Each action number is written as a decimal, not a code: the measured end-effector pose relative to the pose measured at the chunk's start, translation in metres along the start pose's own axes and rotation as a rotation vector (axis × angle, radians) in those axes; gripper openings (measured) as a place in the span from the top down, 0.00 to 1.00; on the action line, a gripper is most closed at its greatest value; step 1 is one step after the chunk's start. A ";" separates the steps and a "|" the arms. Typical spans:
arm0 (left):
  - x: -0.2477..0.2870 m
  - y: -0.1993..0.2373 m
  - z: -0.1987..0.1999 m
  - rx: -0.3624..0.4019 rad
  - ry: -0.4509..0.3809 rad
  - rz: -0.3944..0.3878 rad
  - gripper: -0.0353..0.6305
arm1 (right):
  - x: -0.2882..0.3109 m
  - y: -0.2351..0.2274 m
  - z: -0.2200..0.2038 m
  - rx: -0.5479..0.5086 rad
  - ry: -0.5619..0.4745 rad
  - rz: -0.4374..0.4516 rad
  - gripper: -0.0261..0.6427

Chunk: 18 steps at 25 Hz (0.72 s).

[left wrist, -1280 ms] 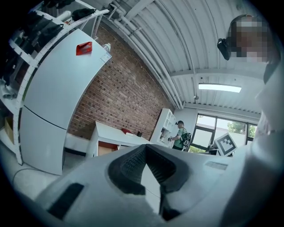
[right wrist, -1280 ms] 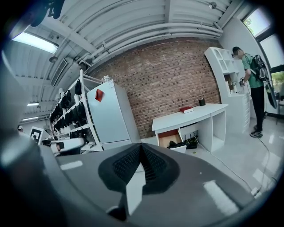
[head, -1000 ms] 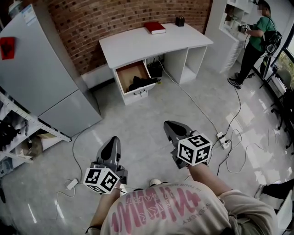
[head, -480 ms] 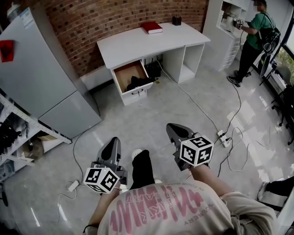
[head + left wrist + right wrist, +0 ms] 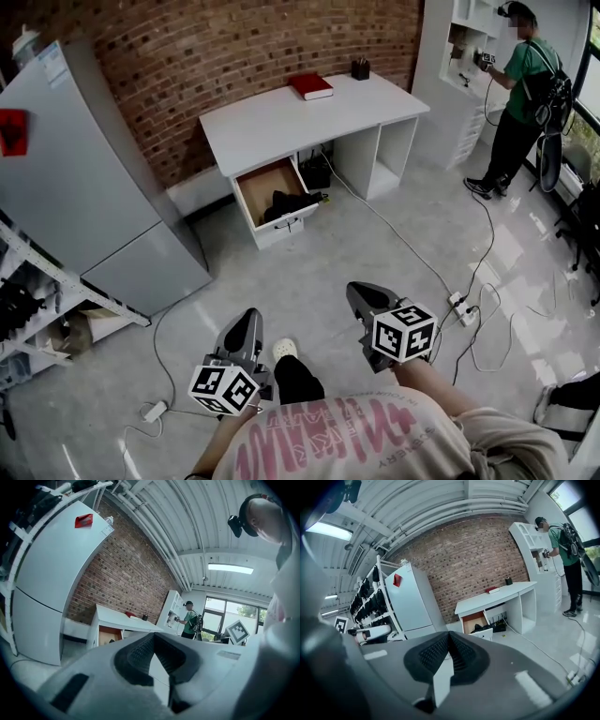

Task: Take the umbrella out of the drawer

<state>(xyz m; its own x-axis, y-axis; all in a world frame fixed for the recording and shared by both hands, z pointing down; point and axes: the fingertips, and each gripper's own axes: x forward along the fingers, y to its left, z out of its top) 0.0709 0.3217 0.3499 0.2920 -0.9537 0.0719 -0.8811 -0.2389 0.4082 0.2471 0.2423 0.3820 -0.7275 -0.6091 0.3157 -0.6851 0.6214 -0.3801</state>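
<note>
Across the floor stands a white desk (image 5: 300,112) with its low drawer (image 5: 287,226) pulled open. A black folded umbrella (image 5: 286,202) lies inside the drawer, and it also shows as a dark shape, the umbrella (image 5: 480,628), in the right gripper view. My left gripper (image 5: 249,317) and right gripper (image 5: 356,291) are held low in front of my body, far short of the drawer. Both are shut with nothing between the pads. The left gripper (image 5: 153,637) points towards the desk, and so does the right gripper (image 5: 449,637).
A tall grey fridge (image 5: 84,178) stands left of the desk, with a metal rack (image 5: 37,300) nearer me. A red book (image 5: 311,86) and pen cup (image 5: 361,68) sit on the desk. Cables and a power strip (image 5: 461,309) trail at right. A person (image 5: 525,84) stands at white shelves.
Both grippers have sunk lower in the head view. My leg and white shoe have swung forward between them. The desk and drawer sit a little lower in the frame.
</note>
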 end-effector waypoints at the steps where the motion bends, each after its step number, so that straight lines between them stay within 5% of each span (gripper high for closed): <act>1: 0.005 0.005 0.004 0.001 -0.002 -0.004 0.94 | 0.007 -0.001 0.004 0.001 -0.003 -0.003 0.94; 18: 0.125 0.115 0.112 0.045 -0.066 -0.059 0.94 | 0.151 -0.014 0.115 0.077 -0.137 -0.019 0.94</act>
<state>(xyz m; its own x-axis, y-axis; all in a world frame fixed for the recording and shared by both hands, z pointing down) -0.0360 0.1549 0.3040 0.3197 -0.9475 -0.0120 -0.8796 -0.3014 0.3681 0.1508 0.0849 0.3346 -0.6989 -0.6856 0.2038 -0.6904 0.5723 -0.4425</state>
